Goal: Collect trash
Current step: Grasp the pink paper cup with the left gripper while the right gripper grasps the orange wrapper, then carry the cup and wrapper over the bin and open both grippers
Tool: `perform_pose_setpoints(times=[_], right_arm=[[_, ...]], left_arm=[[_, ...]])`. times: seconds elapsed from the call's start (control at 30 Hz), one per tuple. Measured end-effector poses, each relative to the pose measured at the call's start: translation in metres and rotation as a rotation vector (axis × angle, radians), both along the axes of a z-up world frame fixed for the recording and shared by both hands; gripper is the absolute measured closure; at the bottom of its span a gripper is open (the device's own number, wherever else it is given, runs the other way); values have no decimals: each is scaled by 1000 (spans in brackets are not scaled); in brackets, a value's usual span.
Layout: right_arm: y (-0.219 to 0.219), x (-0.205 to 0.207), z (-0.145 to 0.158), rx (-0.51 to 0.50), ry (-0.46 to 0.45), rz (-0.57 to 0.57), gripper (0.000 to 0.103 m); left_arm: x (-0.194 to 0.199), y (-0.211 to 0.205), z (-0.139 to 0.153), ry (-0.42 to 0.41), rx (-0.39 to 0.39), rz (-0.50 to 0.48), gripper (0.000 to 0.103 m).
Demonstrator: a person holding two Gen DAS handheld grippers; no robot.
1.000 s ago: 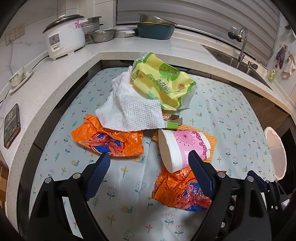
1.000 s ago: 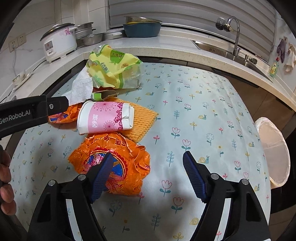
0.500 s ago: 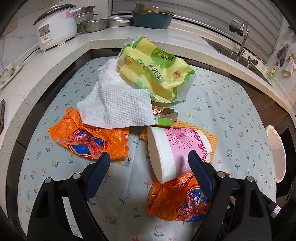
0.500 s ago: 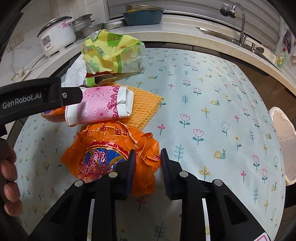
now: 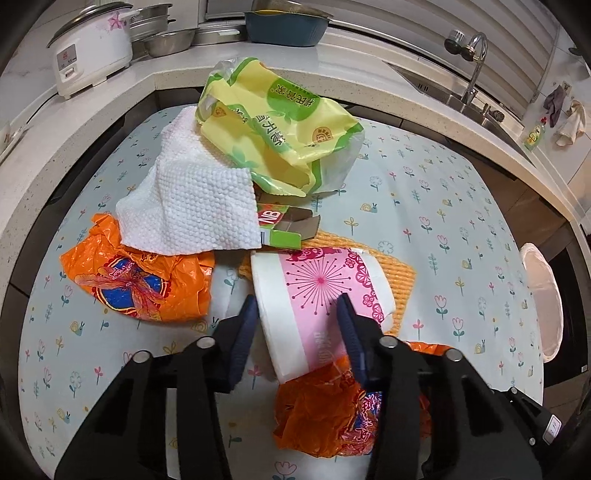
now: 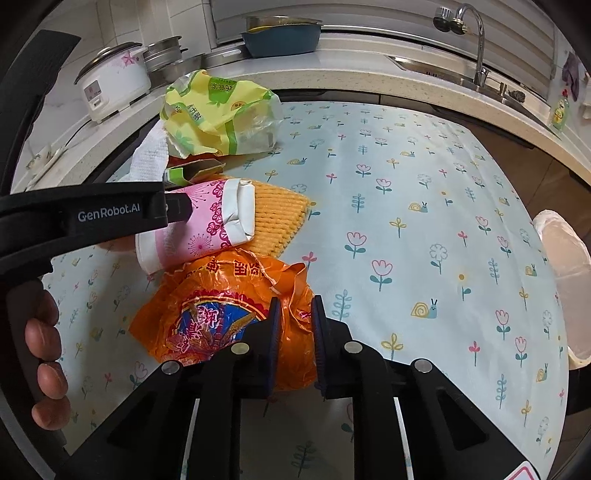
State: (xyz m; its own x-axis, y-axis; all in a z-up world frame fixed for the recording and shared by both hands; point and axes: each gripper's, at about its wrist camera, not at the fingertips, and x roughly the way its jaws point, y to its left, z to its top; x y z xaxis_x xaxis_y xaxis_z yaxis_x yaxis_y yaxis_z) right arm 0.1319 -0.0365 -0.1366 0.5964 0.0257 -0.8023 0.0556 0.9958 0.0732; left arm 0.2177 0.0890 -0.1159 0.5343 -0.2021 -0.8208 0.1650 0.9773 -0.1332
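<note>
A pink and white paper cup (image 5: 314, 295) lies on its side on the floral table; it also shows in the right wrist view (image 6: 201, 225). My left gripper (image 5: 299, 325) is shut on the cup, one finger on each side. My right gripper (image 6: 295, 325) is shut on a crumpled orange plastic bag (image 6: 221, 310), which also shows in the left wrist view (image 5: 325, 410). A second orange bag (image 5: 136, 280), a white paper towel (image 5: 192, 199), a yellow-green wrapper (image 5: 273, 122), a small green carton (image 5: 284, 225) and an orange cloth (image 6: 280, 214) lie around them.
A white-lined trash bin (image 6: 565, 280) stands off the table's right edge. The counter behind holds a rice cooker (image 5: 92, 48), metal bowls (image 5: 170, 40) and a blue basin (image 5: 284, 22). A sink with a faucet (image 5: 472, 62) is at the back right.
My left gripper moved forward and closed on the paper cup. My right gripper closed on the near orange bag.
</note>
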Motion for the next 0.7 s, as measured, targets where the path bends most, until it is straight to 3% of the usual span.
perform_pose_setpoints(times=[0.1,0.13,0.23,0.7], right_arm=[[-6,-3,4,2,-14,-12,89],[-8,-4,6,6,-19,-17,97],[-16,-6,12,10,-33,-36,99],[-63,-34,52,-10,-145,-140,99]], left_arm=[[-4,-2,7,-19,-9,-10,84],[-5,-3,9,-23,-15,-15,88],[-9,-6,17,-38,-23,-27,93],[-36,-35,64,-132,-54,-93,100]])
